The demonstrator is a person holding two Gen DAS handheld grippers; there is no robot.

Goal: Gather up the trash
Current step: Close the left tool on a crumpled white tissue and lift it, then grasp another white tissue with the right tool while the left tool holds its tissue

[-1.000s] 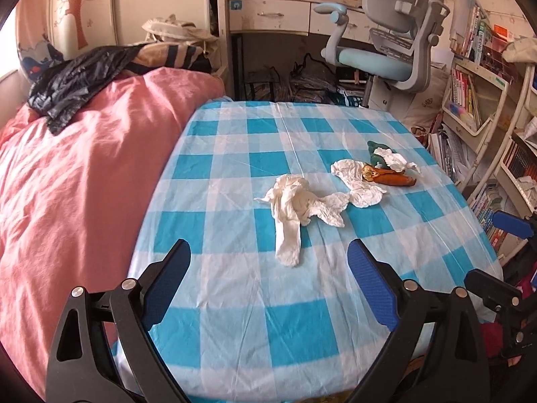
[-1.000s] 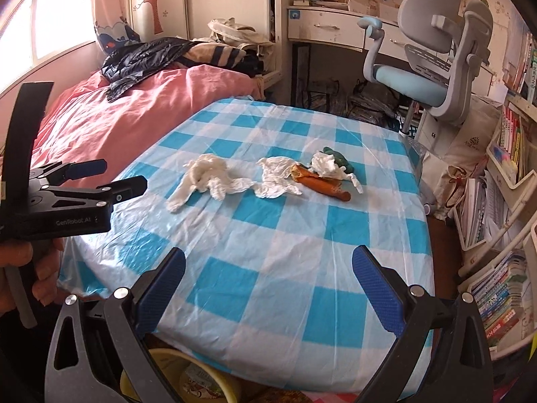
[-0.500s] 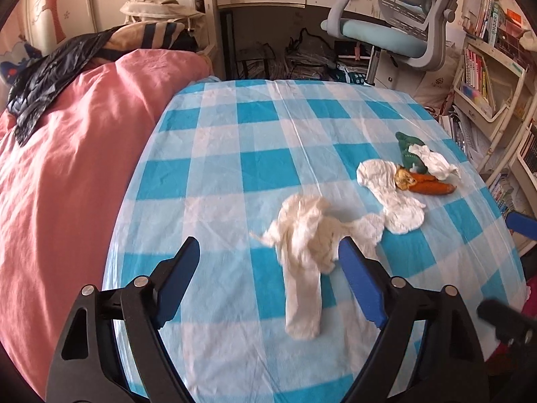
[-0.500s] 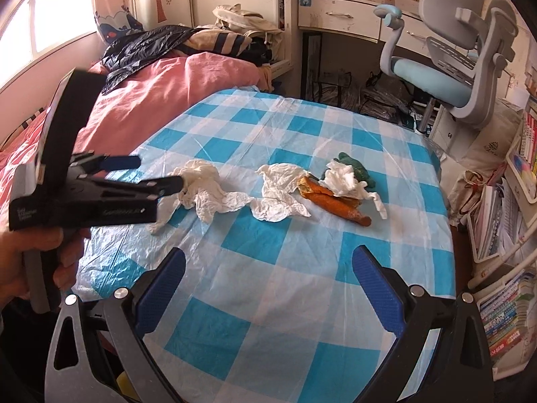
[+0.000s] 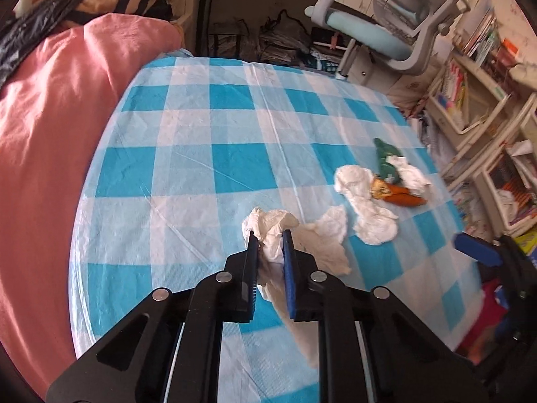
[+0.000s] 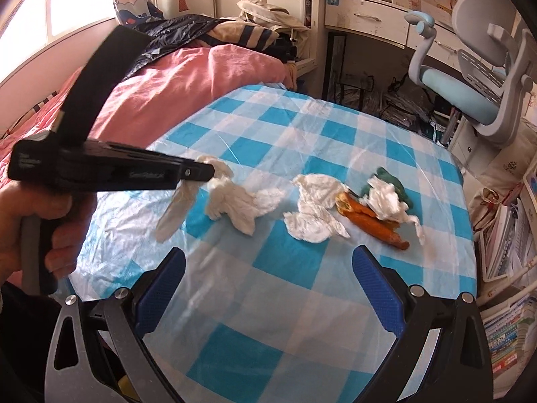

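The left gripper has its fingers closing on the crumpled tissue, and the paper is already pinched between the two pads; a loose tail of it hangs below the fingers toward the checked surface. The rest of that tissue trails away to the right of the fingers, apparently resting on the cloth. Being thin, soft paper, it weighs almost nothing and crushes to any shape, so a pinch on the bunched middle, as here, should carry the whole piece; a hold on a thin corner would more likely tear.

Farther right of those fingers lie a second white tissue, an orange wrapper touching it, a dark green scrap and a smaller white wad over it.

The right gripper hangs with its fingers spread wide and nothing between them, short of the second tissue and wrapper ahead of it.

Whether the tissue's far end has lifted is hard to judge from either view. The wrapper's contents cannot be made out. No bin is clearly seen; only a sliver of something yellow shows below the right fingers, cut off by the frame. A person's hand grips the left tool's handle.
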